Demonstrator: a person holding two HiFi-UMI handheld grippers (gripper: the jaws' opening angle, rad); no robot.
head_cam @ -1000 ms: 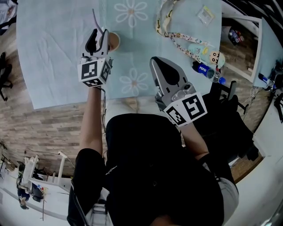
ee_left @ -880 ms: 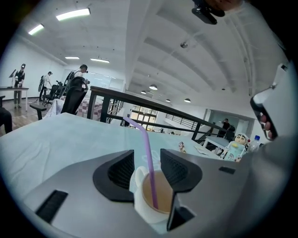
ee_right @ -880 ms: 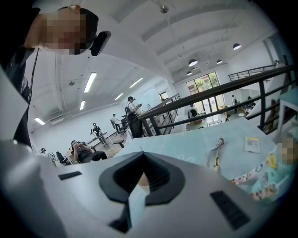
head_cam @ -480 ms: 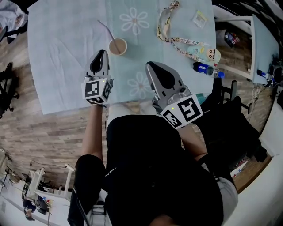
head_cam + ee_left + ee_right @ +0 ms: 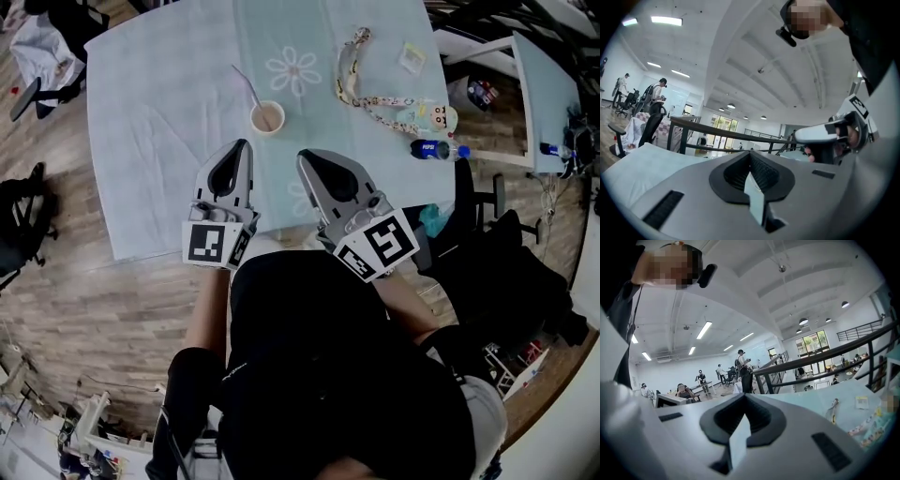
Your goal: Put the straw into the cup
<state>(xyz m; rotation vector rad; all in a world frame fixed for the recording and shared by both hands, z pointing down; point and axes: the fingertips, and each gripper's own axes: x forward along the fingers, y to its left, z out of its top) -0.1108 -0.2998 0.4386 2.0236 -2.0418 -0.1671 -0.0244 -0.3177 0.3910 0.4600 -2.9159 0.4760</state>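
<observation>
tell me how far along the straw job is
Done, it seems: the straw stands in the cup, leaning out over its rim. In hand: nothing. The left claw and the right claw are both shut and empty, apart from the cup, by the near edge of the table. Left: nothing that I can see for this task.

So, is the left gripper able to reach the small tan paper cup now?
Probably yes: only bare pale-blue tablecloth lies between the left gripper and the small tan paper cup. Its jaws are shut and empty, so they must open first.
</observation>
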